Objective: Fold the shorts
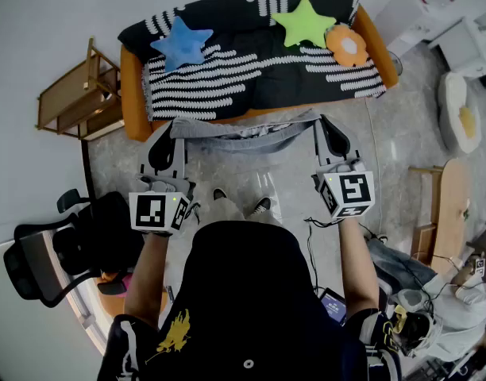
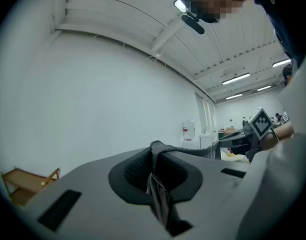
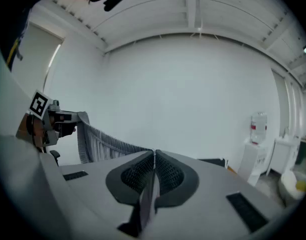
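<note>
The shorts (image 1: 247, 136) hang in the air, their grey waistband stretched level between the 2 grippers, just in front of the sofa (image 1: 132, 94). The left gripper (image 1: 174, 127) is clamped tight on 1 end of the band, the right gripper (image 1: 323, 122) on the other. In the left gripper view a fold of cloth is pinched between the closed jaws (image 2: 155, 150) and the band (image 2: 193, 151) runs off to the right. In the right gripper view the jaws (image 3: 154, 156) are closed on a thin edge of cloth, and the pleated band (image 3: 100, 144) leads away to the left.

The band lies near the sofa's front edge. A strip of bare floor (image 1: 283, 177) lies between the sofa and the person's shoes (image 1: 239, 207). A wooden rack (image 1: 76, 94) stands beside the sofa's left arm, a black chair (image 1: 44, 252) is near the left elbow, and clutter crowds the floor at the right.

Below the band only bunched cloth shows, and the legs of the shorts cannot be made out from above. The person's body hides the floor beneath. The chair is cut off at the frame's left.
</note>
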`<state>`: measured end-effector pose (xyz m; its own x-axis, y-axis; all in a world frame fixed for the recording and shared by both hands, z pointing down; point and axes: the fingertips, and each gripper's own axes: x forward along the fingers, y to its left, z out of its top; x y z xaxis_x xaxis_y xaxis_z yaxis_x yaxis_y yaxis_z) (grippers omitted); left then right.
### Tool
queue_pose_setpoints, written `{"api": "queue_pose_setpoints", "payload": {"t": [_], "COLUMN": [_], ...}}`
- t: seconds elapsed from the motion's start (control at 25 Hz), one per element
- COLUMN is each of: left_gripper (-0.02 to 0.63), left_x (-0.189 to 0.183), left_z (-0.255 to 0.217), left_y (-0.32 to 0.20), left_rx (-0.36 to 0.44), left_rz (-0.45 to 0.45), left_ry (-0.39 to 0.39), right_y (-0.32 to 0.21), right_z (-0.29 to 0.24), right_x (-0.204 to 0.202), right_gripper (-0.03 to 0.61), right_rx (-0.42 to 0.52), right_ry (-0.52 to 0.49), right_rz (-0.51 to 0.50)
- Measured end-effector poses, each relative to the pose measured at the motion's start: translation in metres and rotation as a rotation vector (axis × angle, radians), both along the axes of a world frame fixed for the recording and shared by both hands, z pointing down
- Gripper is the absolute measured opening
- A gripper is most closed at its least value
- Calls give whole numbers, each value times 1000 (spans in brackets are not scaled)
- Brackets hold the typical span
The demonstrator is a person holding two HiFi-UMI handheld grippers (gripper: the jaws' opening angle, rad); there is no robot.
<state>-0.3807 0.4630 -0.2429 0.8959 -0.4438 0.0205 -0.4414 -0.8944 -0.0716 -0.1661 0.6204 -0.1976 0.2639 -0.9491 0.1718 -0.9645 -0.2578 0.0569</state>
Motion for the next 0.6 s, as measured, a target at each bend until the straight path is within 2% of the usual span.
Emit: {"api": "queue_pose_setpoints", "payload": {"t": [0.12, 0.2, 0.28, 0.44, 0.6], "left_gripper": [25, 25, 25, 25, 25], "left_x": [-25, -35, -36, -38, -41], "left_z": [11, 16, 14, 1, -12], "left_y": [-17, -15, -11, -20, -34], "left_rx": [-102, -144, -133, -62, -70], "left_rz": [-58, -86, -72, -13, 54], "left_ry": [119, 139, 115, 73, 27], "right_y": [-18, -17, -8, 1, -8], "right_z": [-33, -45, -50, -50, -40], "right_x": [-23, -34, -39, -48, -55], "right_gripper": [25, 25, 25, 25, 27], "right_rx": [23, 29, 33, 26, -76], "right_ry": [101, 109, 99, 69, 125], "right_rz": [-4, -3, 17, 68, 121]}}
